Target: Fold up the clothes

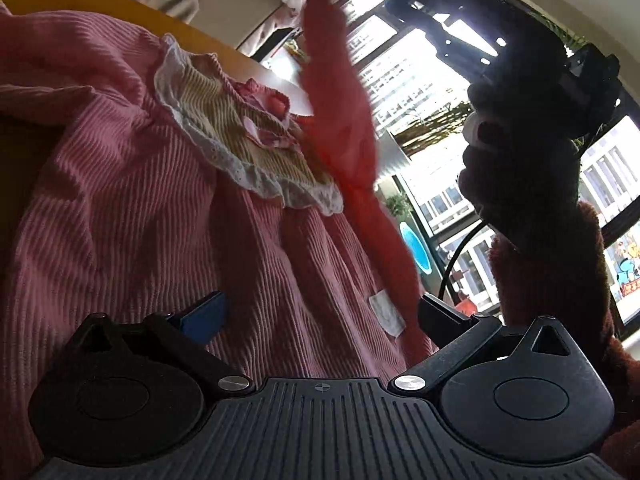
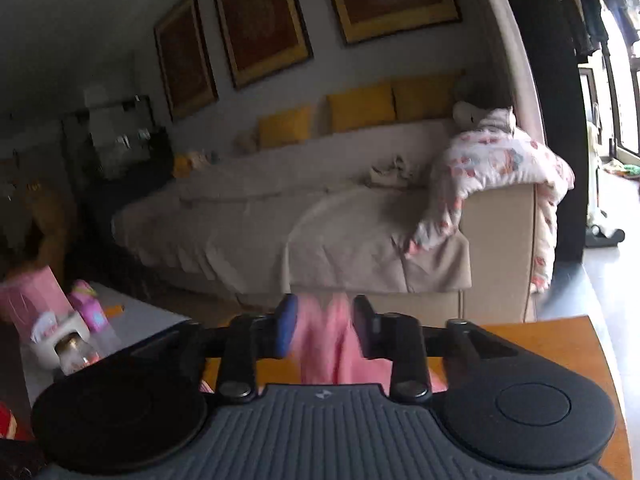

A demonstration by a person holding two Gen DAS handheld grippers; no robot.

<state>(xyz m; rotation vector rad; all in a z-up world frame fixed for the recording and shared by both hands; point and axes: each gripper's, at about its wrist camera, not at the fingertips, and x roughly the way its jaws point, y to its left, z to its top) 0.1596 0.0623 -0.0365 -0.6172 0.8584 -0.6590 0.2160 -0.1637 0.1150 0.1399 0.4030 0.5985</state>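
Before the sofa [image 2: 360,216], wooden table [image 2: 560,344].

Each claw we carry has a dark grey ribbed base with a small cross mark, two round black discs, silver screws at black linkage arms. Left claw [image 1: 320,312]: blue pad [image 1: 206,316]. Right claw [image 2: 325,326]: blue and purple pads. Fuzzy rust-red sleeve [image 1: 560,280]; thin black cable [image 1: 456,256].
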